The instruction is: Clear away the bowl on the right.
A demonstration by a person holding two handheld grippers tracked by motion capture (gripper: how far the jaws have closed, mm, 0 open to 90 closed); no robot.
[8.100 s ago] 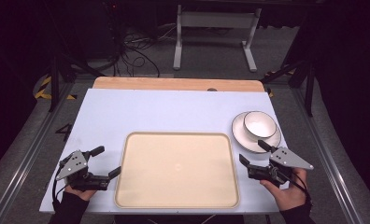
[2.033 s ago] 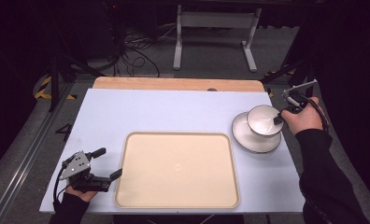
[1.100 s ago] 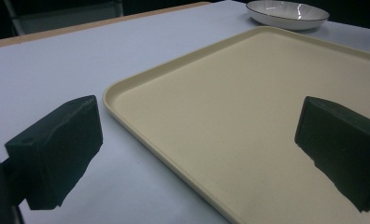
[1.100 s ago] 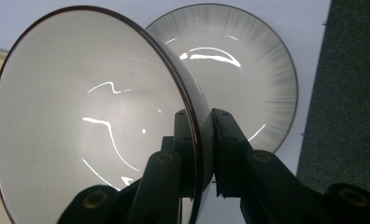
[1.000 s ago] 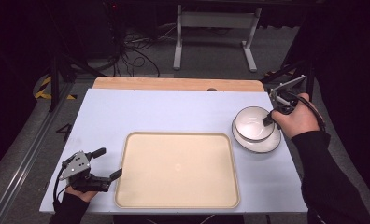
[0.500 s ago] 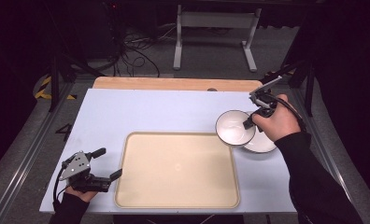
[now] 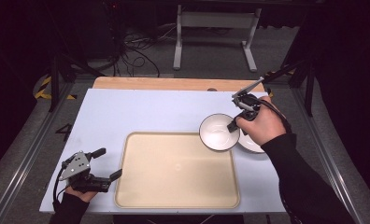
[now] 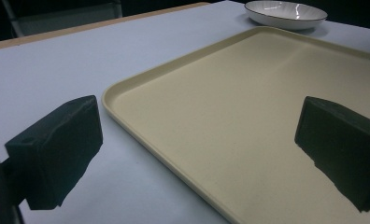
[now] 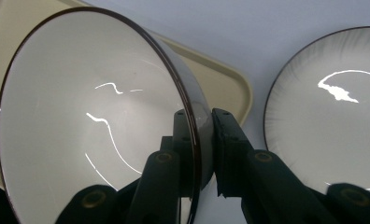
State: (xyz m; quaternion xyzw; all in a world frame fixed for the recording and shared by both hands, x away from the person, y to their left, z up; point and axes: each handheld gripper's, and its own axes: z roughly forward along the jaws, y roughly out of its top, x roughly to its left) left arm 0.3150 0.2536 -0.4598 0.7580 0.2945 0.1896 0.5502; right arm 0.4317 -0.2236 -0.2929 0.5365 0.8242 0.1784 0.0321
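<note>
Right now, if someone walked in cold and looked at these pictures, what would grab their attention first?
Probably the white dark-rimmed bowl, pinched by its rim in the right claw and held tilted over the far right corner of the large beige plastic tray. Just right of it, a white dark-rimmed plate lies on the pale blue table. The left claw waits open at the tray's near left edge.

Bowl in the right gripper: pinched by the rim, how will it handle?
The bowl looks glazed and glossy, so probably slippery between the right gripper jaws. Held by one rim point, it may pivot. It seems ceramic: rigid, likely chips if knocked against the plate.
</note>
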